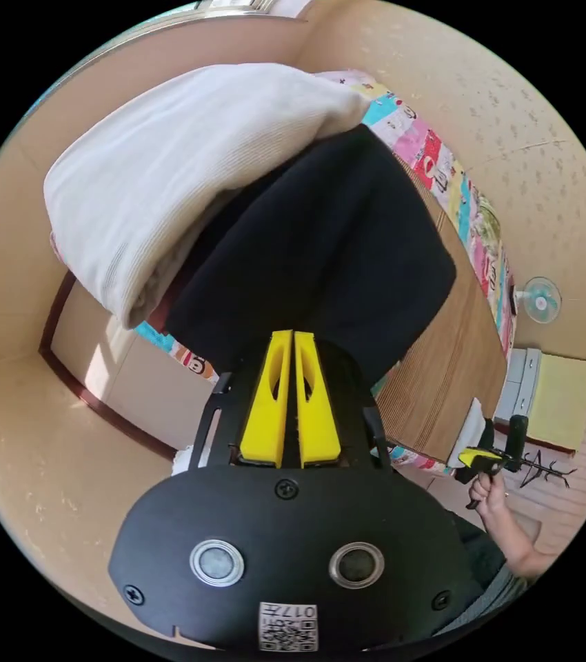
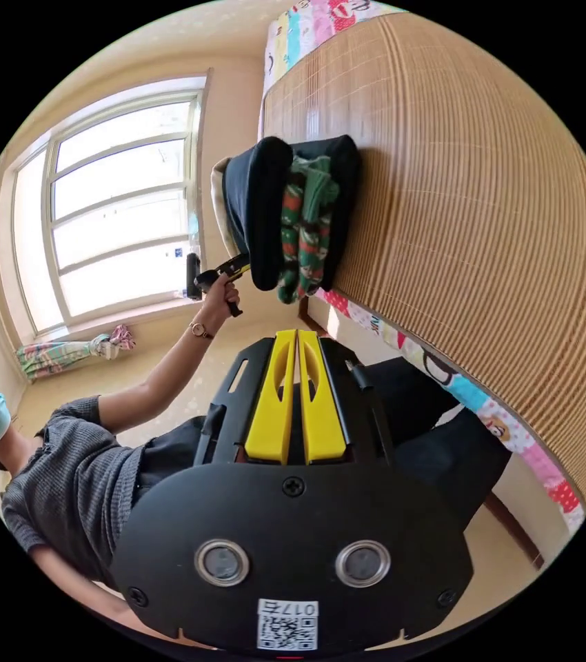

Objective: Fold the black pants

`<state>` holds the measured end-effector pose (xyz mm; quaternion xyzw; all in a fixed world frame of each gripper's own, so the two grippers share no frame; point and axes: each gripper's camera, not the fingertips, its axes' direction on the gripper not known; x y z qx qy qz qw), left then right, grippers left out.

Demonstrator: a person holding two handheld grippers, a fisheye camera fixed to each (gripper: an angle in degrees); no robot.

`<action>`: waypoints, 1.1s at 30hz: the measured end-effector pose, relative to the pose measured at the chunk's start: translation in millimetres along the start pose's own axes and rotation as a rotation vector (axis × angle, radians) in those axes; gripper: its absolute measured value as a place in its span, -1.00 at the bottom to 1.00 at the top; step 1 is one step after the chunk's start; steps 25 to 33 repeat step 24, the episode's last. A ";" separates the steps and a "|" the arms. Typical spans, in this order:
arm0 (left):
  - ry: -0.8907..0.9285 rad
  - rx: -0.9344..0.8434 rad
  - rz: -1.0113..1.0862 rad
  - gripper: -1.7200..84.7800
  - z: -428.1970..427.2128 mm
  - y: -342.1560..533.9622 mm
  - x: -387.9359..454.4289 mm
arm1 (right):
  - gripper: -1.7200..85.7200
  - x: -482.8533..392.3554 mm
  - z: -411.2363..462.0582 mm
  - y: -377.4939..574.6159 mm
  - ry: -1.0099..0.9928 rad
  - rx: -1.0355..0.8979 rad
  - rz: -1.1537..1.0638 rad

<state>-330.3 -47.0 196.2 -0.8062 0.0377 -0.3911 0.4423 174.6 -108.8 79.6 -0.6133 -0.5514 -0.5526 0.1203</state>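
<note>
Left tool (image 1: pixel 293 338): seen right up front in the left gripper view, yellow jaws pressed together with basically no gap, nothing caught between them. The tips are parked at the near edge of the black pants; actual contact can't be made out.
Right tool (image 2: pixel 296 336): same deal in the right gripper view, jaws closed flat against each other, nothing gripped, held off the side of the bed.
Black pants (image 1: pixel 320 255): found folded on the bed near its edge, a thick dark bundle. In the right gripper view the pants (image 2: pixel 258 207) are seen end-on, and a green, red and white patterned garment (image 2: pixel 303 227) is sandwiched in the stack with black fabric on both sides.
White bedding (image 1: pixel 169 172): a bulky folded roll lying just beside the pants, partly overlapping their far end.
Bed (image 2: pixel 458 207): covered by a brown ribbed mat, with a colourful cartoon-print sheet (image 1: pixel 445 172) showing along the edges.
Person: a hand (image 2: pixel 220 293) is seen holding the left tool's grip next to the stack; a grey knit top is worn.
Other hand (image 1: pixel 489 489): spotted off the bed's far corner, wrapped round the right tool's handle.
Fan (image 1: pixel 540 300): small one against the far wall.
Window (image 2: pixel 114 207): big and bright, behind the person.
</note>
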 end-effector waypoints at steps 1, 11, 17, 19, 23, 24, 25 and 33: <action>-0.044 -0.028 -0.081 -0.98 13.8 -7.4 3.0 | -0.95 1.7 -12.3 8.5 -0.004 0.029 0.011; -0.045 0.190 -0.269 -0.97 26.6 44.2 24.4 | -0.95 39.7 -177.2 186.5 -0.042 0.609 0.278; 0.427 0.258 -0.513 -0.97 66.6 75.1 -41.6 | -0.95 82.3 -224.6 303.2 -0.170 0.989 0.490; 0.420 0.254 -0.577 -0.97 70.2 80.3 -34.1 | -0.95 95.9 -236.9 333.0 -0.220 1.092 0.539; 0.321 0.263 -0.615 -0.97 69.7 98.5 -2.8 | -0.94 128.4 -271.9 381.3 -0.298 1.245 0.644; 0.287 0.267 -0.617 -0.97 71.6 107.6 11.3 | -0.93 137.4 -284.2 390.1 -0.304 1.268 0.673; 0.287 0.267 -0.617 -0.97 71.6 107.6 11.3 | -0.93 137.4 -284.2 390.1 -0.304 1.268 0.673; 0.287 0.267 -0.617 -0.97 71.6 107.6 11.3 | -0.93 137.4 -284.2 390.1 -0.304 1.268 0.673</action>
